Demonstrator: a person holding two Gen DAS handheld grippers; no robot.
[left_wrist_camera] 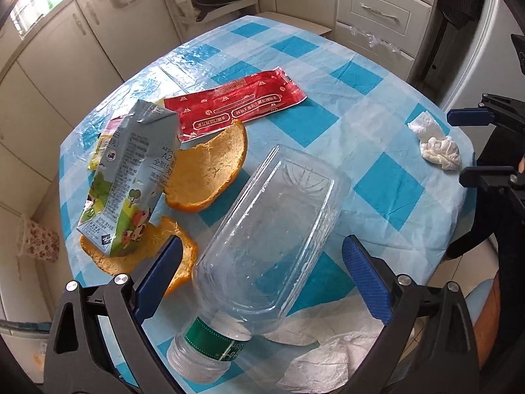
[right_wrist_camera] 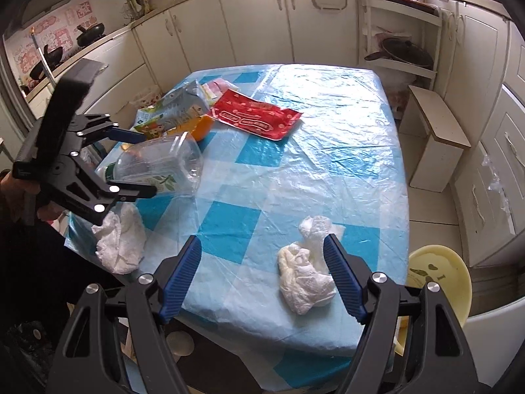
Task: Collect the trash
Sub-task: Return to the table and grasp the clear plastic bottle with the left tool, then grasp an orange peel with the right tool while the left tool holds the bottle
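Two blue-padded grippers, both mine, hang over the table under its blue-and-white checked plastic cloth (right_wrist_camera: 328,138). My left gripper (left_wrist_camera: 262,272) has its jaws spread wide, one finger on either side of the clear, crushed plastic bottle with the green label band (left_wrist_camera: 262,229); neither pad touches it. The bottle lies on its side, cap end toward me and base pointing away.

Taking the bottle as landmark: just to its left lie two curved pieces of orange peel (left_wrist_camera: 210,170), and the grey-and-green milk carton (left_wrist_camera: 131,177) leans over the nearer piece. Beyond the peel, farther from me than the bottle's base, lies the flat red foil wrapper (left_wrist_camera: 236,101). Under and just right of the bottle's neck sits a crumpled white paper towel (left_wrist_camera: 328,358). Well to the bottle's right, at the table edge, lies a second crumpled white tissue wad (right_wrist_camera: 305,275).

My right gripper (right_wrist_camera: 262,275) is likewise wide open; the tissue wad lies between its fingers, close against the right-hand pad, though I cannot tell whether they touch. A pale yellow round basin (right_wrist_camera: 439,279) sits below the table edge beyond that wad.
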